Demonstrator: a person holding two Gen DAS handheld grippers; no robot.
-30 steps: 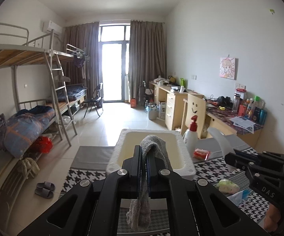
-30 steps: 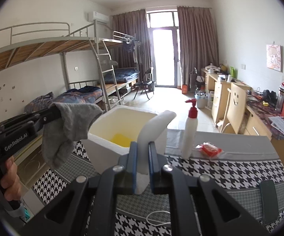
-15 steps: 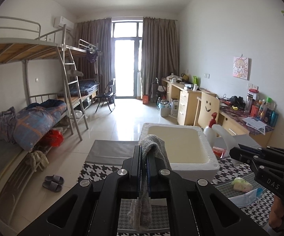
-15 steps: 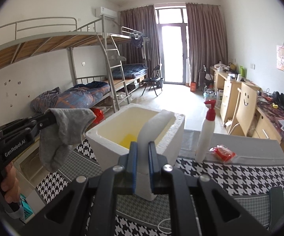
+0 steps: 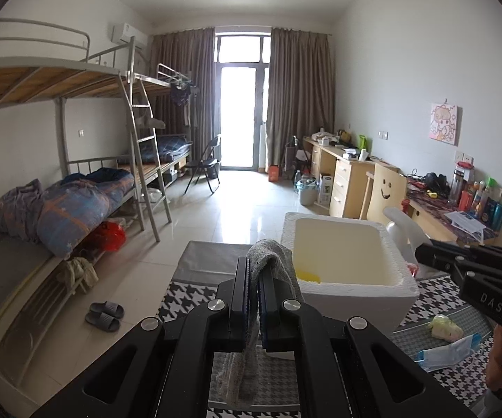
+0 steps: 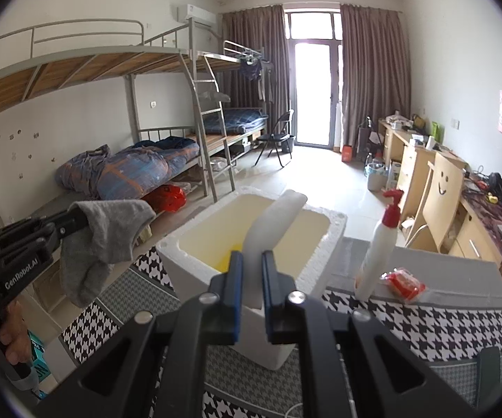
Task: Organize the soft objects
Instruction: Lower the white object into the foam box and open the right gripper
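Your left gripper (image 5: 253,278) is clenched on the grey sock (image 5: 272,261), which hangs beside the foam box (image 5: 355,294), left of its rim; your right gripper (image 6: 251,264) grasps a white foam strip (image 6: 273,223) slanting up over the box's open top; a yellow item (image 5: 308,274) lies inside.

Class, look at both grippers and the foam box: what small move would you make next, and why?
Probably carry the left gripper, shut on the grey sock, sideways over the foam box. The sock hangs beside the box, not above its opening, while the right gripper holds the white foam piece there.
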